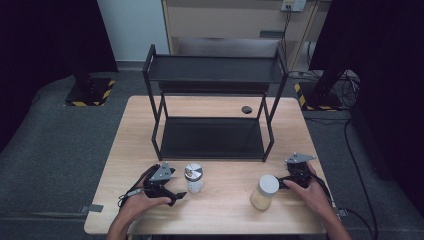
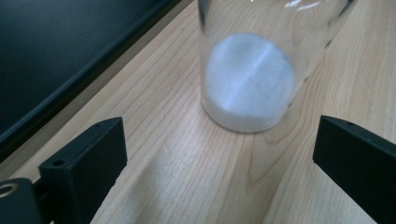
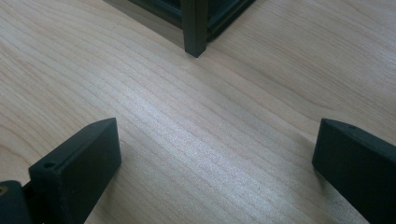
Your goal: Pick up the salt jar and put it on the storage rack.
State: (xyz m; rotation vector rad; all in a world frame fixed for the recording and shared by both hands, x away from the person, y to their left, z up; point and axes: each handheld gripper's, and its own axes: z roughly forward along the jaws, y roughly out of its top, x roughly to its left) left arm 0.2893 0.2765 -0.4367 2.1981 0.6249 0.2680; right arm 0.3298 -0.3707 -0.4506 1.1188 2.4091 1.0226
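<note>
Clear shaker (image 2: 250,70) holds white powder; capped jar (image 1: 264,192) holds tan contents.

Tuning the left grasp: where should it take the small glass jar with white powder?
Grip the small jar on its straight glass wall, below the lid. It stands upright just ahead of the open left gripper, so probably come in level from that side, jaws either side.

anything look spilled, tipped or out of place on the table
Nothing stands out. The clear jar with white powder at its bottom and the white-lidded jar of tan powder both stand upright on the wooden table, with no spill around them. The black two-tier shelf sits square. Both shelves are bare.
</note>
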